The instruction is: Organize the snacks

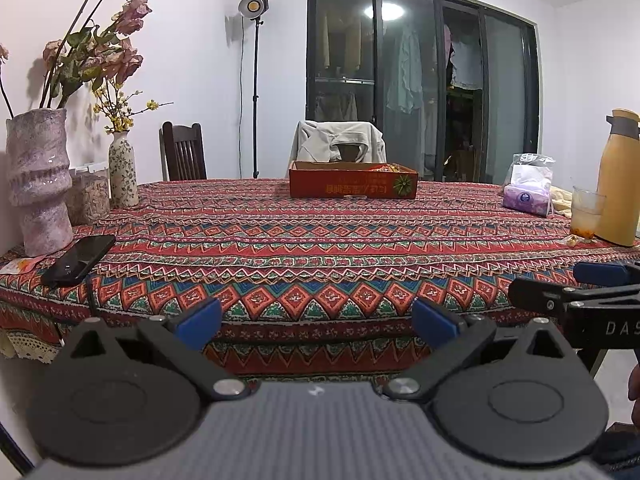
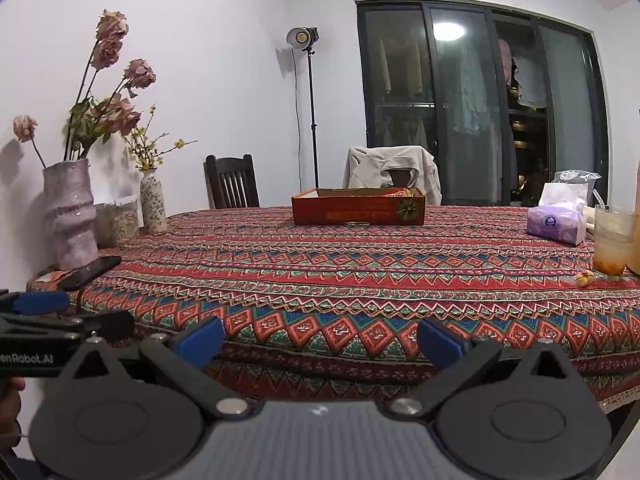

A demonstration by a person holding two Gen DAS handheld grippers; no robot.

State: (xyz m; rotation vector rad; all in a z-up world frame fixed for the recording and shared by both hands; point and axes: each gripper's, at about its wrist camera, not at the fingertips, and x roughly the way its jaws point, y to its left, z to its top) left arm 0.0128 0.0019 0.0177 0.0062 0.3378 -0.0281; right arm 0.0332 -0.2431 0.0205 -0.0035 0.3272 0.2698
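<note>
A shallow red cardboard box (image 1: 353, 184) with snacks showing inside stands at the far middle of the patterned table; it also shows in the right wrist view (image 2: 358, 211). A small wrapped snack (image 2: 584, 278) lies at the right by the glass, also in the left wrist view (image 1: 573, 240). My left gripper (image 1: 316, 322) is open and empty, held at the table's near edge. My right gripper (image 2: 320, 342) is open and empty, also at the near edge, to the right of the left one. Each gripper shows at the other view's side.
Two vases with dried flowers (image 1: 38, 176) (image 1: 123, 170) and a black phone (image 1: 80, 260) stand at the left. A tissue pack (image 2: 556, 222), a glass (image 2: 612, 242) and a yellow flask (image 1: 622, 178) are at the right. Two chairs (image 1: 340, 146) stand behind the table.
</note>
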